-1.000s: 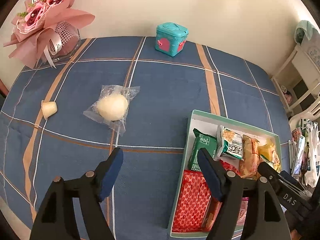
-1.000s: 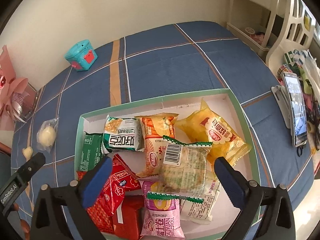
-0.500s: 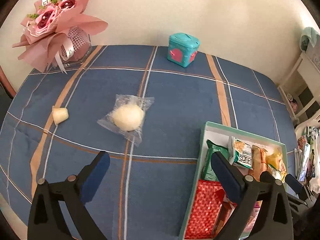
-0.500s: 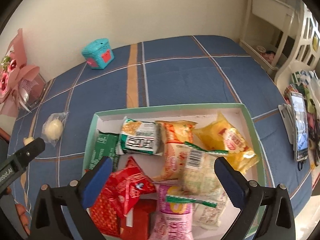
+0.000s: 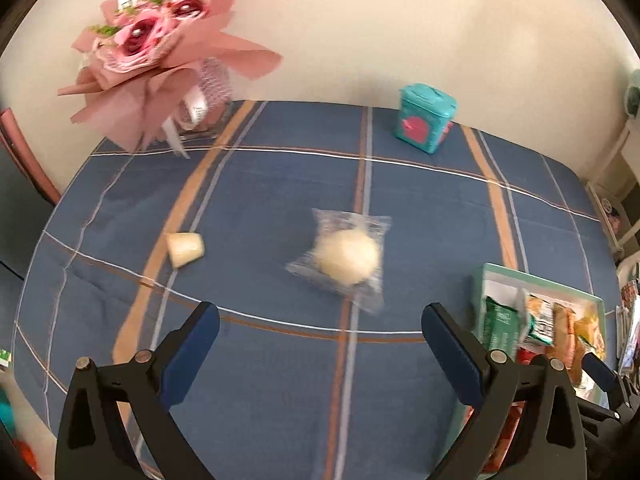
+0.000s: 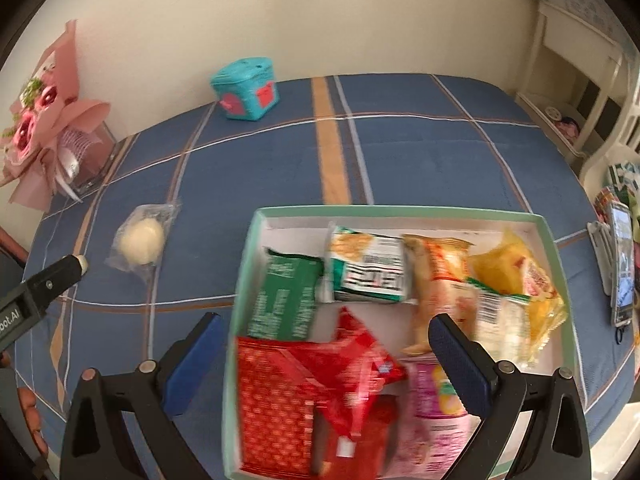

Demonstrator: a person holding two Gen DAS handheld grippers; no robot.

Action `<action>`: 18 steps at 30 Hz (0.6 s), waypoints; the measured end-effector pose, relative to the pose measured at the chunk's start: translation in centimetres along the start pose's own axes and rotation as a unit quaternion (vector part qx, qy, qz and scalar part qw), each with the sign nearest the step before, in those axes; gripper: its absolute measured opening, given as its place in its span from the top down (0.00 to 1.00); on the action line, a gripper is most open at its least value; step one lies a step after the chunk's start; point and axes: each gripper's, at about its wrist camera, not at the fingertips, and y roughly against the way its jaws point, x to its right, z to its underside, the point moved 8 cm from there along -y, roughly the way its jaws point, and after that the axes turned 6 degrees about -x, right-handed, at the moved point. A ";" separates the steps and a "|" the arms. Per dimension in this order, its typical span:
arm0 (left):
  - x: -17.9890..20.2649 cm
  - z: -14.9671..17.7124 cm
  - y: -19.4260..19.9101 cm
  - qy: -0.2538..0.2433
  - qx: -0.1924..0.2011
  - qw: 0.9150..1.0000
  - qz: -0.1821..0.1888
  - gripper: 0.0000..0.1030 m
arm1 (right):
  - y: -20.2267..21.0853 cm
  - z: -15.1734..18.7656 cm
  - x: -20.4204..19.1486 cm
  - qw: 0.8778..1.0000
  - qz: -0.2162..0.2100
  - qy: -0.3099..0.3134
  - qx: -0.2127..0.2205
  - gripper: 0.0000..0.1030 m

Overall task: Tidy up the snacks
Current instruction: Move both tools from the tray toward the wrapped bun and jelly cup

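A pale round bun in clear wrap (image 5: pixel 347 261) lies on the blue plaid cloth, just beyond my left gripper (image 5: pixel 320 330), which stands wide open with nothing between its fingers. A small cream jelly cup (image 5: pixel 185 248) lies on its side further left. The green-rimmed box (image 6: pixel 404 211) holds several snack packets: green, red, pink, orange and yellow. My right gripper (image 6: pixel 326 344) hovers open over the box's near left part, above the red packets (image 6: pixel 304 396), gripping nothing. The bun (image 6: pixel 141 240) also shows in the right wrist view, with the left gripper's finger (image 6: pixel 48 282) near it.
A teal toy box (image 5: pixel 425 118) stands at the far edge by the wall. A pink bouquet in a clear vase (image 5: pixel 160 52) fills the far left corner. A phone (image 6: pixel 622 264) lies right of the box. White furniture (image 6: pixel 576 80) stands beyond the table's right side.
The left gripper opened wider and moved left, away from the box, bringing the bun between its fingers' line of sight. The right gripper slid left across the box, over the red packets.
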 end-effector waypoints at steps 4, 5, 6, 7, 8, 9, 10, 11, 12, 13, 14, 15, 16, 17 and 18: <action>-3.3 -0.1 -0.3 0.019 -0.004 1.000 -0.013 0.02 | -0.3 0.2 -2.9 1.000 -0.011 0.019 -0.002 0.00; -4.1 0.0 -0.4 0.025 -0.006 1.000 -0.016 0.02 | -0.3 0.3 -3.4 1.000 -0.012 0.022 -0.003 0.00; -5.1 0.0 -0.6 0.032 -0.008 0.999 -0.021 0.02 | -0.5 0.4 -4.2 1.000 -0.013 0.027 -0.005 0.00; -5.9 0.1 -0.6 0.038 -0.009 0.999 -0.024 0.02 | -0.6 0.5 -4.8 0.999 -0.015 0.030 -0.006 0.00; -6.9 0.2 -0.7 0.046 -0.011 0.998 -0.028 0.02 | -0.6 0.6 -5.2 0.999 -0.016 0.032 -0.007 0.00; -7.7 0.3 -0.8 0.051 -0.013 0.998 -0.031 0.02 | -0.8 0.8 -6.0 0.999 -0.018 0.035 -0.009 0.00; -8.3 0.4 -0.9 0.056 -0.015 0.998 -0.033 0.02 | -0.9 0.9 -6.4 0.999 -0.020 0.037 -0.010 0.00; -9.2 0.5 -1.1 0.063 -0.017 0.997 -0.034 0.02 | -1.0 1.1 -6.9 0.999 -0.021 0.040 -0.011 0.00; -9.7 0.6 -1.2 0.067 -0.019 0.997 -0.034 0.02 | -1.1 1.2 -7.5 0.999 -0.024 0.043 -0.013 0.00; -10.2 0.7 -1.2 0.070 -0.019 0.997 -0.034 0.02 | -1.2 1.3 -8.0 0.998 -0.026 0.046 -0.014 0.00; -10.8 0.8 -1.2 0.073 -0.020 0.997 -0.035 0.02 | -1.3 1.5 -8.6 0.998 -0.028 0.049 -0.015 0.00; -11.5 0.9 -1.3 0.077 -0.020 0.996 -0.036 0.02 | -1.4 1.6 -9.3 0.998 -0.028 0.054 -0.015 0.00; -12.1 1.0 -1.3 0.082 -0.021 0.996 -0.037 0.02 | -1.4 1.7 -9.7 0.998 -0.027 0.057 -0.015 0.00; -12.8 1.1 -1.4 0.088 -0.021 0.995 -0.037 0.02 | -1.5 1.9 -10.3 0.998 -0.024 0.062 -0.015 0.00; -13.3 1.1 -1.5 0.092 -0.022 0.995 -0.036 0.02 | -1.5 2.0 -10.7 0.997 -0.023 0.066 -0.015 0.00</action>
